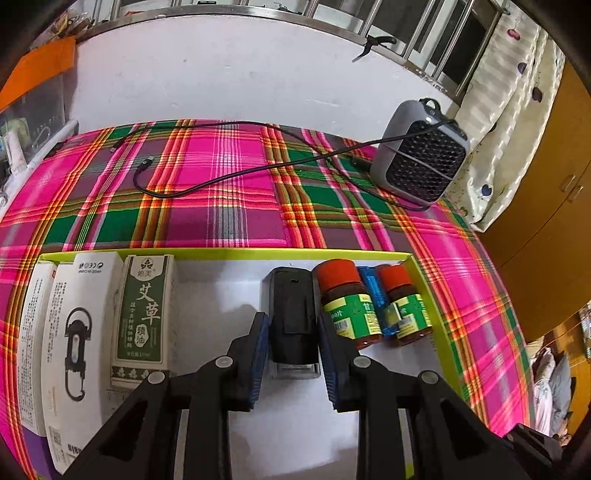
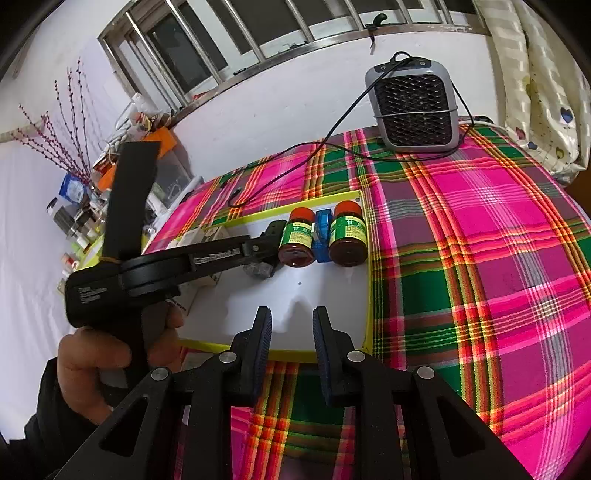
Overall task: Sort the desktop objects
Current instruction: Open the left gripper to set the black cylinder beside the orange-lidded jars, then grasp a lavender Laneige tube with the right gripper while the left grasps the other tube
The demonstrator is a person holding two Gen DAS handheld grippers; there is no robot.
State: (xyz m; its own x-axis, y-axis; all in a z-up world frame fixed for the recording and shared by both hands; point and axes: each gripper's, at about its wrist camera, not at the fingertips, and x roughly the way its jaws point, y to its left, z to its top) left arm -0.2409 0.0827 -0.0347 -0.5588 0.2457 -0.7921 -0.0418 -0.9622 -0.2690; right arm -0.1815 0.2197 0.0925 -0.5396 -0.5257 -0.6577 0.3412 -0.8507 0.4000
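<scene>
cloth (image 1: 229, 177) – pink-green plaid | tray (image 1: 229, 254) – yellow-rimmed | bottles (image 1: 347, 306) – red-capped

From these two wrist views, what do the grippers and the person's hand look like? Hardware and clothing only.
Both grippers are black plastic linkages with silver pivot pins and ribbed dark-blue pads: left gripper, right gripper. In the right wrist view, the left gripper's body carries white lettering, too blurred to read. The hand gripping its black handle wears a dark sleeve. No cables visible.

A white wall (image 2: 258, 99) rises behind the plaid-covered bench (image 2: 480, 229). Above the wall runs a barred window (image 2: 229, 33); right of it hangs a patterned curtain (image 2: 546, 85), beside wooden cabinets (image 1: 546, 192).
</scene>
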